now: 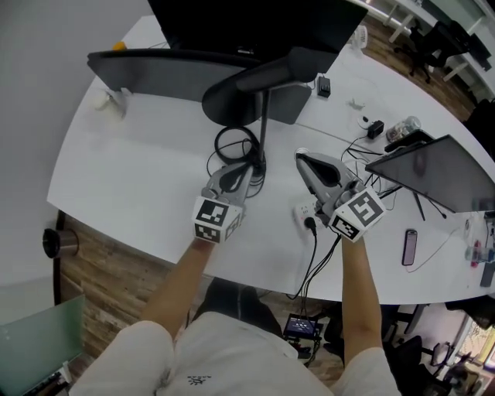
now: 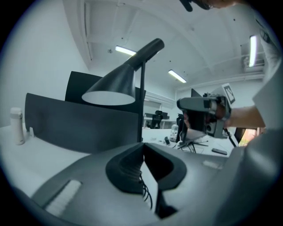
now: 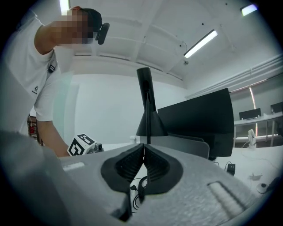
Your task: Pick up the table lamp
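The table lamp has a dark cone shade (image 1: 236,97) on a thin black pole (image 1: 263,128) and stands on the white table (image 1: 139,170), with its black cord coiled at the foot (image 1: 234,145). My left gripper (image 1: 241,172) is shut and empty, just short of the cord and the pole's foot. My right gripper (image 1: 301,158) is also shut and empty, a little to the right of the pole. In the left gripper view the shade (image 2: 110,86) and pole (image 2: 142,103) rise beyond the shut left gripper (image 2: 142,148), with the right gripper (image 2: 203,115) at the side. The right gripper view puts the pole (image 3: 147,112) straight ahead of the shut right gripper (image 3: 143,149).
A grey divider panel (image 1: 155,73) and a black monitor (image 1: 247,23) stand behind the lamp. To the right are a second screen (image 1: 433,174), a white power strip (image 1: 308,209) with cables, a phone (image 1: 409,246) and small items. The table's front edge runs just below the grippers.
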